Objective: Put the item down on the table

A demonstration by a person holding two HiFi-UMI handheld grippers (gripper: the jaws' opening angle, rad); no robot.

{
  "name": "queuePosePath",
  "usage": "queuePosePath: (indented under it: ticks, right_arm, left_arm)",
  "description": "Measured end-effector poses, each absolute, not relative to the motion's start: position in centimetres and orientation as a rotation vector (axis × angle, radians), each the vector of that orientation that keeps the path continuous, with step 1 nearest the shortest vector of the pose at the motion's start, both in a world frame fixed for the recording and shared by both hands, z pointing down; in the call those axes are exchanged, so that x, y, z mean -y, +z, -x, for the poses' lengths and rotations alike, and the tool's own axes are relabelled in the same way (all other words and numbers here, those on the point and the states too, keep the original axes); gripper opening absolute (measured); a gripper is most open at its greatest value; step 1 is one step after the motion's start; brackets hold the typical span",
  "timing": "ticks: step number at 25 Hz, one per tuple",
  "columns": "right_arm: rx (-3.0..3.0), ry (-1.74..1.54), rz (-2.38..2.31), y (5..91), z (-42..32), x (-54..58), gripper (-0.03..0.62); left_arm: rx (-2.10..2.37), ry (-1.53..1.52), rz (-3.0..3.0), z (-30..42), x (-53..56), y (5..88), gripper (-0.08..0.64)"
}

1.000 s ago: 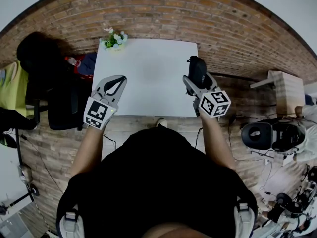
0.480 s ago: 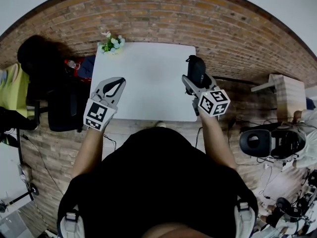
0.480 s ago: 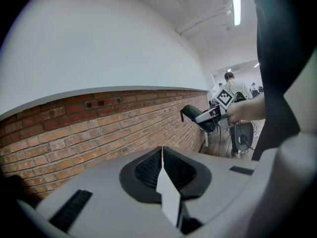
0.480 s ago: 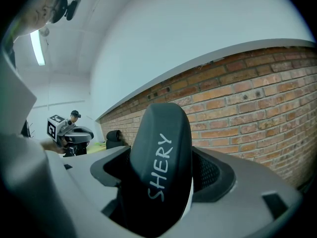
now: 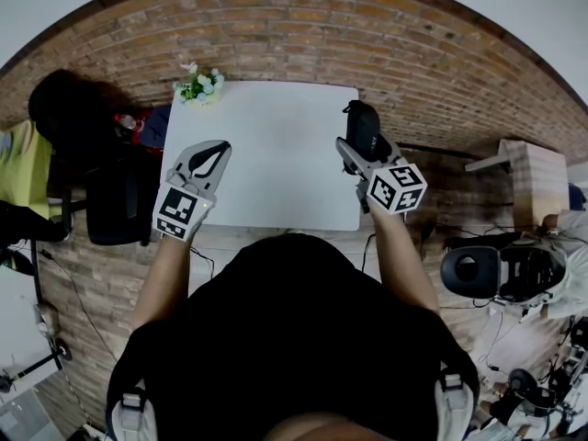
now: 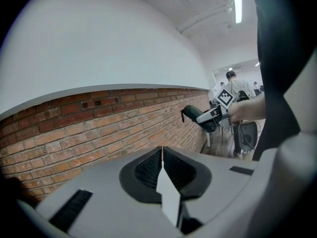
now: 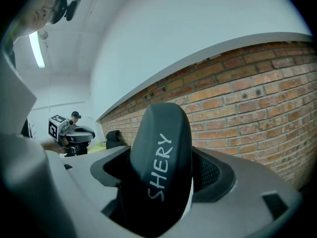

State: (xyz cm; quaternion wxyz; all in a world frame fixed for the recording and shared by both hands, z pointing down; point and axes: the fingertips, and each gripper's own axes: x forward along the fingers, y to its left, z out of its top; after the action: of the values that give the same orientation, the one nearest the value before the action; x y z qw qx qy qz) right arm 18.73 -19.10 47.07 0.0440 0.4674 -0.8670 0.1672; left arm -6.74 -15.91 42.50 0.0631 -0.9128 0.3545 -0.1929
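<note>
My right gripper point(image 5: 360, 136) is shut on a dark hard case point(image 5: 365, 129) with "SHERY" printed on it point(image 7: 161, 167), held above the right edge of the white table point(image 5: 266, 145). The case stands up between the jaws and fills the middle of the right gripper view. My left gripper point(image 5: 213, 154) is shut with nothing in it, over the table's left edge; its jaws meet in a thin line point(image 6: 162, 157). From the left gripper view the right gripper with the case point(image 6: 200, 117) shows far off to the right.
A small pot of flowers point(image 5: 197, 84) stands on the table's far left corner. A black chair point(image 5: 115, 196) stands left of the table. A brick wall point(image 5: 303, 26) runs behind it, and a wooden stool point(image 5: 528, 168) and gear lie on the floor to the right.
The view has drifted a little, so the table sits slightly further up and left. Both grippers keep their places, and the case stays held in the right one.
</note>
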Motion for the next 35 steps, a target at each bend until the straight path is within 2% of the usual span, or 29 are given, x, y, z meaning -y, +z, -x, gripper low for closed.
queuePosePath:
  ticks: [17, 35]
  right_arm:
    - [2.659, 0.512, -1.380, 47.9, -21.8, 21.4, 0.379]
    - [2.667, 0.527, -1.349, 48.0, -22.1, 21.4, 0.379]
  left_arm:
    - [-1.086, -0.570, 2.741, 3.0, 17.6, 42.9, 0.017]
    - [-1.135, -0.561, 2.730, 2.8, 17.5, 42.6, 0.017]
